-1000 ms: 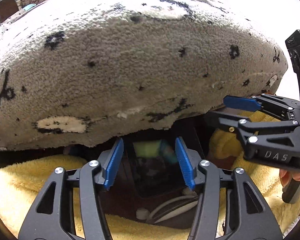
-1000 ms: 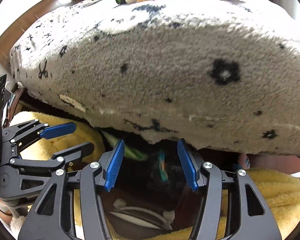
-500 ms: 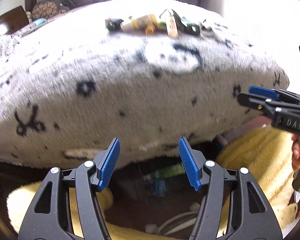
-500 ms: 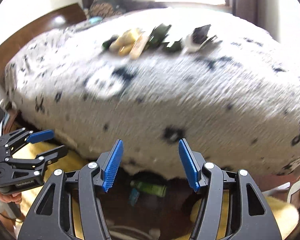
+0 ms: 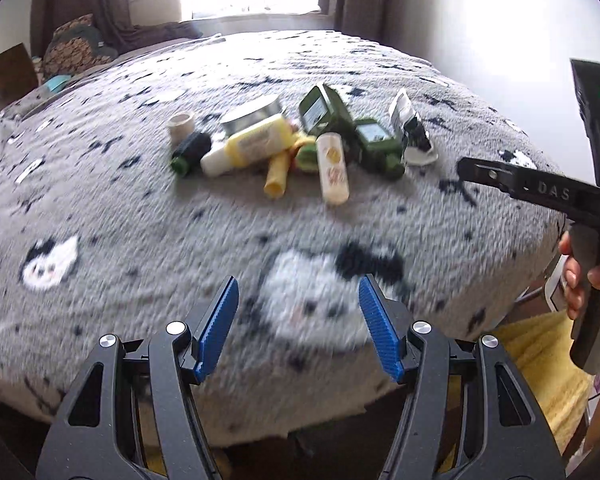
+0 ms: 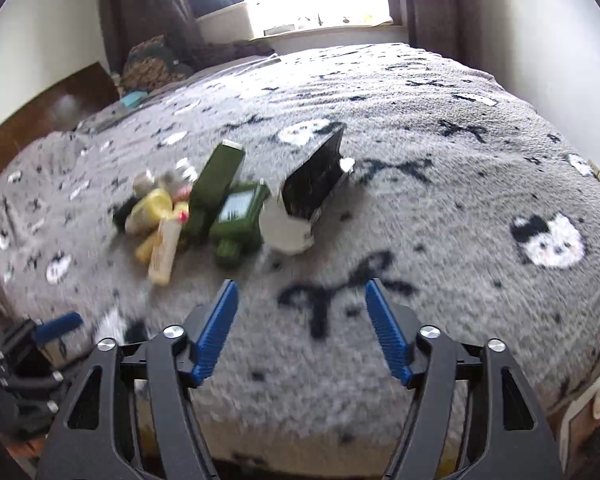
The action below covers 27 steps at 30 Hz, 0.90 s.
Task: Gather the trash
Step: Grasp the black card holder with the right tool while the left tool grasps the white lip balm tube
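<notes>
A pile of trash lies in the middle of the grey patterned bed blanket (image 5: 140, 216): a yellow bottle (image 5: 252, 144), a cream tube (image 5: 332, 168), green bottles (image 5: 376, 148), a round tin (image 5: 256, 114) and a black-and-white packet (image 5: 410, 128). The right wrist view shows the same pile, with the green bottles (image 6: 236, 216) and the packet (image 6: 312, 184). My left gripper (image 5: 298, 320) is open and empty, above the near edge of the bed. My right gripper (image 6: 300, 320) is open and empty too, and also shows at the right of the left wrist view (image 5: 540, 188).
A yellow towel (image 5: 540, 364) lies below the bed edge at the right. Cushions (image 5: 76, 46) and dark curtains (image 6: 148, 20) are at the far side by a window. A wooden board (image 6: 48, 120) stands at the left of the bed.
Both grippers rose from under the bed edge to above the blanket. The trash pile is now in full view ahead. Both stayed open.
</notes>
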Each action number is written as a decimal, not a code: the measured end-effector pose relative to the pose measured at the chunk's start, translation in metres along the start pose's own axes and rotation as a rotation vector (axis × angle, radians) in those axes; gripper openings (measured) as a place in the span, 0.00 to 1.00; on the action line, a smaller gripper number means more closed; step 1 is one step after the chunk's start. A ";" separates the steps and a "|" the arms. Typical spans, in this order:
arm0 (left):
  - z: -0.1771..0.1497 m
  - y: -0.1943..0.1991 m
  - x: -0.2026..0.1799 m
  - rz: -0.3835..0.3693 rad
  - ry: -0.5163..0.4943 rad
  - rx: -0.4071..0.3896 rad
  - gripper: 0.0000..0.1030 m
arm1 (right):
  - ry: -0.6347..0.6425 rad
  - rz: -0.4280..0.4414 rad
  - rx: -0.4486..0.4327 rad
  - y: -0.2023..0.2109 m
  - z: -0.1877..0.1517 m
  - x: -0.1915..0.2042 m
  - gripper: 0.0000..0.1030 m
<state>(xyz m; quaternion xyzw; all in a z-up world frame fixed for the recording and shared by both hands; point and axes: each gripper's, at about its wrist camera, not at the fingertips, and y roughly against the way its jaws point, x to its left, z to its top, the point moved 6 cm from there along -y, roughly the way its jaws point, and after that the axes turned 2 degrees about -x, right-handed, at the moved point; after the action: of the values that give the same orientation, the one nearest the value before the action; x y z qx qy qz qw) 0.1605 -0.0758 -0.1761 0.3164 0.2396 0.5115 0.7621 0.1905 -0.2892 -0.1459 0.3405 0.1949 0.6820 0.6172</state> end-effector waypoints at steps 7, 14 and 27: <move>0.043 -0.031 -0.018 -0.036 -0.016 -0.006 0.56 | -0.036 -0.046 0.000 -0.038 0.046 -0.002 0.75; 0.059 -0.065 -0.021 -0.044 0.010 0.039 0.38 | -0.075 -0.088 0.060 -0.082 0.061 -0.018 0.75; 0.060 -0.081 -0.022 -0.040 -0.001 0.060 0.17 | -0.005 -0.071 0.068 -0.095 0.067 -0.019 0.24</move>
<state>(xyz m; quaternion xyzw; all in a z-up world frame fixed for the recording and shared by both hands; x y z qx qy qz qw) 0.2442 -0.1327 -0.1929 0.3346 0.2605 0.4887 0.7625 0.3053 -0.3028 -0.1688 0.3561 0.2284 0.6517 0.6296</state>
